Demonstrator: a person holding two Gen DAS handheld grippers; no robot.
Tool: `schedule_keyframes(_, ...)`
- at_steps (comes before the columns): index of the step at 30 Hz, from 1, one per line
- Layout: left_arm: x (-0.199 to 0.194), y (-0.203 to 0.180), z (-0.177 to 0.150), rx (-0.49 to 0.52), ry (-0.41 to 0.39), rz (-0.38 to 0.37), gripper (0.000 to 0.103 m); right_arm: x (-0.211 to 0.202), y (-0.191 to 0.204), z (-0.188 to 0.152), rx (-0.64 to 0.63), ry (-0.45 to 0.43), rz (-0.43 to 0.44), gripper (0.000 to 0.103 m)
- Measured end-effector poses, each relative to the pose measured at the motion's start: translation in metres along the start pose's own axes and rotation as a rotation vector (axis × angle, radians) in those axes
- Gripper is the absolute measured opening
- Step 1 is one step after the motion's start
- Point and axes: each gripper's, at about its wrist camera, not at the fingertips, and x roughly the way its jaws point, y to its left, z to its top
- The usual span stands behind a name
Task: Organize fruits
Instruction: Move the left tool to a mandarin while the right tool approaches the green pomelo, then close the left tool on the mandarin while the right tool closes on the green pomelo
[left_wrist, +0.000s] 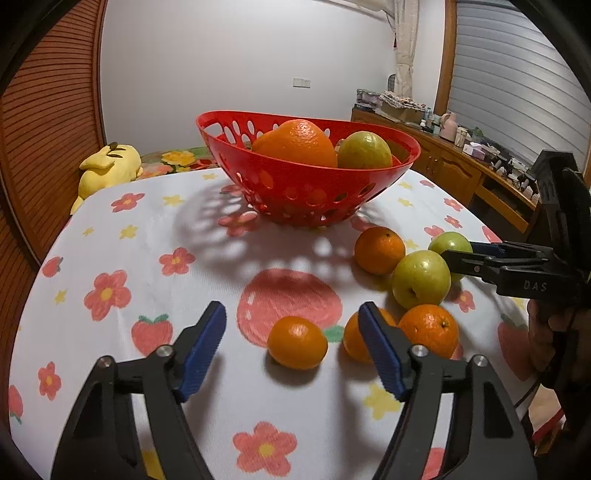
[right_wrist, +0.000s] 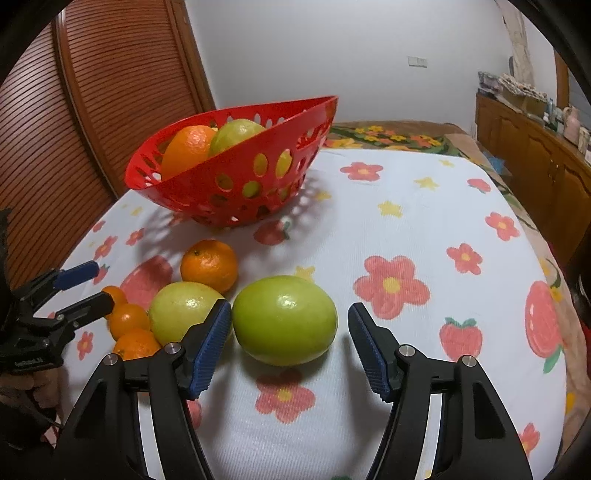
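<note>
A: A room with slatted wooden doors and a white wall; the worktop (left_wrist: 177, 229) wears a cloth printed with flowers and strawberries. The red basket (left_wrist: 306, 199) stands at its far side, already holding a big orange (left_wrist: 295, 142) and a green fruit (left_wrist: 364, 151).

B: And what's loose?

A: A cluster near the right of the left wrist view: small oranges and two green fruits. The left tool (left_wrist: 291, 354) hangs released, pads apart, with one small orange (left_wrist: 297, 342) lying just ahead between the lines of its fingers, not touched.

B: The right tool?

A: Also released. In its own view the right tool (right_wrist: 290, 345) straddles the near green fruit (right_wrist: 285, 320); the left pad is just beside its skin, the right pad stands clear. No grip yet, as far as I can judge.

B: Which way does that fruit lie?

A: Its long axis runs left to right, across the gap, so the jaws would close along its length. The basket sits beyond it, far and to the left.

B: What does one view add?

A: The left wrist view shows the right tool coming in from the side, half hiding that fruit behind a second green fruit (left_wrist: 421, 278). Only the right wrist view shows the gap at the right pad.
</note>
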Motion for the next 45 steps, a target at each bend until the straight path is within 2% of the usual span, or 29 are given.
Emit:
schedule_keyframes(1, -0.001, 0.000, -0.002, 0.003, 0.003, 0.002, 0.064, 0.000, 0.000, 0.000, 0.000, 0.004, -0.001, 0.067)
schedule_keyframes(9, 0.004, 0.001, -0.006, 0.006, 0.048, -0.005, 0.054, 0.000, -0.002, -0.004, 0.017, 0.008, 0.021, 0.064)
schedule_keyframes(12, 0.008, 0.002, -0.006, 0.003, 0.063, -0.011, 0.048, -0.002, -0.002, -0.006, 0.022, 0.006, 0.037, 0.060)
schedule_keyframes(14, 0.009, 0.002, -0.007, -0.003, 0.068, -0.022, 0.039, -0.003, 0.000, -0.008, 0.017, -0.002, 0.035, 0.060)
schedule_keyframes(17, 0.011, 0.003, -0.007, -0.005, 0.074, -0.034, 0.035, -0.008, 0.002, -0.011, 0.009, -0.016, 0.027, 0.060)
schedule_keyframes(28, 0.017, 0.005, -0.008, -0.010, 0.093, -0.018, 0.034, -0.008, 0.002, -0.014, -0.003, -0.034, 0.016, 0.060)
schedule_keyframes(45, 0.013, 0.012, -0.005, -0.048, 0.061, -0.039, 0.033, -0.007, 0.003, -0.015, -0.001, -0.034, 0.019, 0.060)
